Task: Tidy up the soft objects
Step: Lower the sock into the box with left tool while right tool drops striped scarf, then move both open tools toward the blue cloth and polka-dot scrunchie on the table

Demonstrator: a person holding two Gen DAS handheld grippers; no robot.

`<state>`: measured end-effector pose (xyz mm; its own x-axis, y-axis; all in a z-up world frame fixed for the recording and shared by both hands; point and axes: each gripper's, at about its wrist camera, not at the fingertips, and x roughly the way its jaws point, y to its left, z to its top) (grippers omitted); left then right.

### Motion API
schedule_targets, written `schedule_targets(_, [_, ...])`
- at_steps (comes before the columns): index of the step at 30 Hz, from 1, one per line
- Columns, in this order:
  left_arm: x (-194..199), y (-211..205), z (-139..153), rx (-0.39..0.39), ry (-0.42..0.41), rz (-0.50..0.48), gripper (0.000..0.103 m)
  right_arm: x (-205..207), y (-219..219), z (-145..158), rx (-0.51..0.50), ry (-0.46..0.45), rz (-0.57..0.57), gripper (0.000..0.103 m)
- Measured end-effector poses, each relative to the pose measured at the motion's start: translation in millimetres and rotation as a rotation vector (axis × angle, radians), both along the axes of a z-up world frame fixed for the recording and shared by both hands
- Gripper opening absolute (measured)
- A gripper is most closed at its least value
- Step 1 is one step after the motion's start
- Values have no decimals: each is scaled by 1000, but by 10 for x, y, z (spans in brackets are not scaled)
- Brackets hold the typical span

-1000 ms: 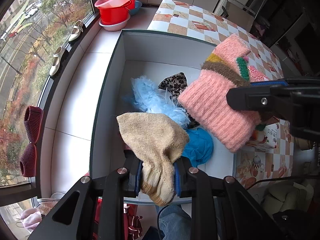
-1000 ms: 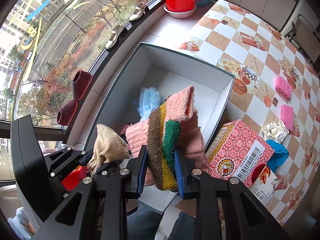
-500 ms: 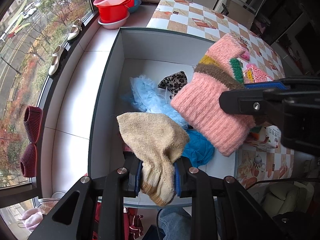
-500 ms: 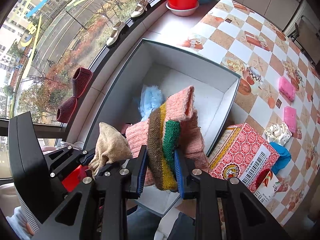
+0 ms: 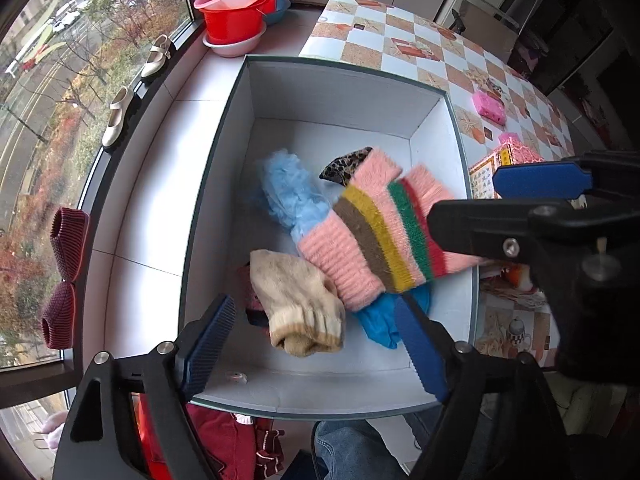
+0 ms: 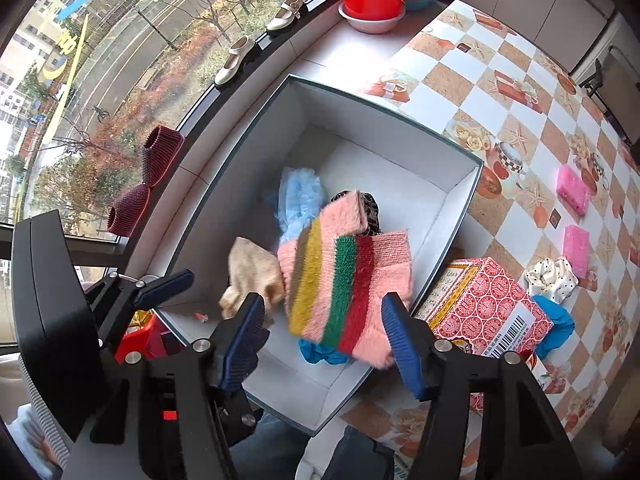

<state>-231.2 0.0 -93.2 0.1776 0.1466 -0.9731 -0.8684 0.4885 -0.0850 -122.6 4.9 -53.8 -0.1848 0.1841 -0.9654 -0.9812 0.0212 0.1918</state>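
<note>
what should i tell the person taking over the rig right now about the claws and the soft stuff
Left claw: open, its jaws have just been opening; the beige knitted sock is released, in the white open box.
Right claw: open, also just opening; the pink striped knitted piece is free of the pads, over the box, blurred, so whether it has settled is unclear.
Already in the box: fluffy light blue item, leopard-print fabric, blue cloth.
Left on the checkered tablecloth: white polka-dot scrunchie, blue fabric piece, two pink spongy blocks.
</note>
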Motion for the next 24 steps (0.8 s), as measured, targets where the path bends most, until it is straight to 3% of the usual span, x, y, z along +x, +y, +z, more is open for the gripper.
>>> schedule_targets(1, [0, -5, 17, 11, -2, 4, 95, 7, 0, 8, 1, 0, 0, 65])
schedule_targets(2, [-8, -1, 30, 17, -10, 14, 103, 12, 1, 15, 0, -12, -3, 77])
schedule_targets(4, [-44, 30, 53, 22, -26, 49, 103, 52, -3, 39, 15, -38, -20, 93])
schedule_targets(7, [-78, 79, 69, 24, -38, 86, 103, 147, -23, 92, 34, -2, -55, 102])
schedule_targets(24, [1, 83, 241, -20, -40, 123, 103, 307, -161, 384, 119, 45, -97, 102])
